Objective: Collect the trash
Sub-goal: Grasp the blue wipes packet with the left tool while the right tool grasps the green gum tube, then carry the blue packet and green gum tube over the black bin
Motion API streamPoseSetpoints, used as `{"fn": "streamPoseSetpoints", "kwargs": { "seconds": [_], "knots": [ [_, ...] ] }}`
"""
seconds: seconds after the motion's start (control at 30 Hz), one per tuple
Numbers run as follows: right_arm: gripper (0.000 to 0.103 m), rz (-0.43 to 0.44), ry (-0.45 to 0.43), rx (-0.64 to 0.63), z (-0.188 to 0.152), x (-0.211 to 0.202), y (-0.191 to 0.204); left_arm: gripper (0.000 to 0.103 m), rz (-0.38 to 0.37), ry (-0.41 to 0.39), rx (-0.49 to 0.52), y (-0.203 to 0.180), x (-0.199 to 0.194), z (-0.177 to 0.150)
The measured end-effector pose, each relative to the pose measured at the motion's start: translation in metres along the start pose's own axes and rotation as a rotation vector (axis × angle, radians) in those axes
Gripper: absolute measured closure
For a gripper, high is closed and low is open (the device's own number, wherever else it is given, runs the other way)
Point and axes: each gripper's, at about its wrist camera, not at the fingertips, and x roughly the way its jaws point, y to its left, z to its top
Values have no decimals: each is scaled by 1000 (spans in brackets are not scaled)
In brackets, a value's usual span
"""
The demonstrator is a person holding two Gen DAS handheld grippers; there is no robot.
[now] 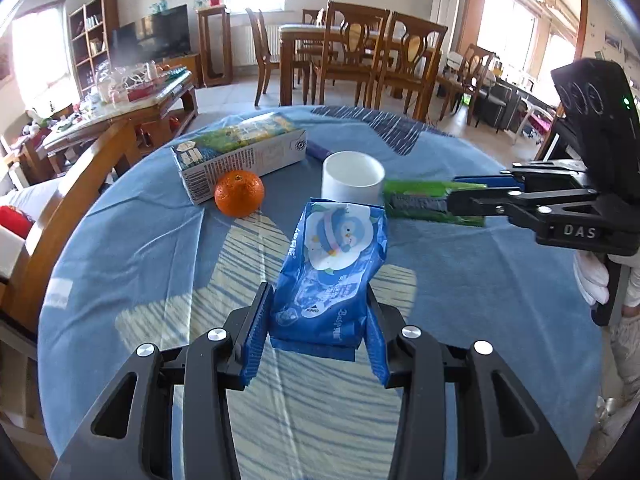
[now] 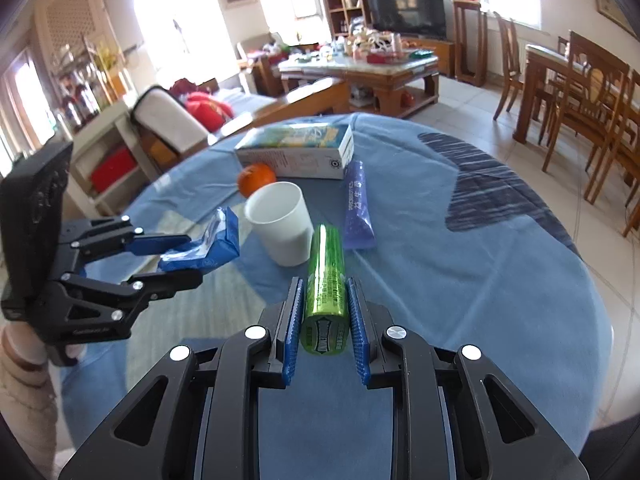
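Trash is being gathered two pieces at once: left gripper (image 1: 316, 336) jaws pinching the blue wipes pack (image 1: 332, 276), right gripper (image 2: 324, 324) jaws clamping the green wrapper tube (image 2: 325, 276), while at twelve o'clock the paper cup (image 2: 280, 224), purple sachet (image 2: 358, 212) and carton (image 2: 296, 156) are waiting on the table (image 2: 480, 280).

Sunlit room, wooden dining chairs (image 1: 404, 60)
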Motion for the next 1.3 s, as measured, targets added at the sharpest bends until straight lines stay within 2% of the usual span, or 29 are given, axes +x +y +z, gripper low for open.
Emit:
{"fn": "streamPoseSetpoints", "kwargs": {
  "seconds": [0.3,0.57,0.8,1.1,1.3],
  "knots": [
    [81,34,-67,45,-40,-58,3,61,-15,-94,-39,-42,-41,-18],
    [81,55,-100,101,-69,-95,-9,61,-82,-147,-72,-92,-57,-30],
    [81,55,-143,126,-88,-129,-21,61,-121,-158,-77,-123,-58,-35],
    [81,52,-179,136,-95,-154,-29,61,-143,-158,-61,-158,-59,-38],
    [81,33,-218,148,-102,-177,-40,61,-163,-162,-35,-176,-57,-29]
  ]
}}
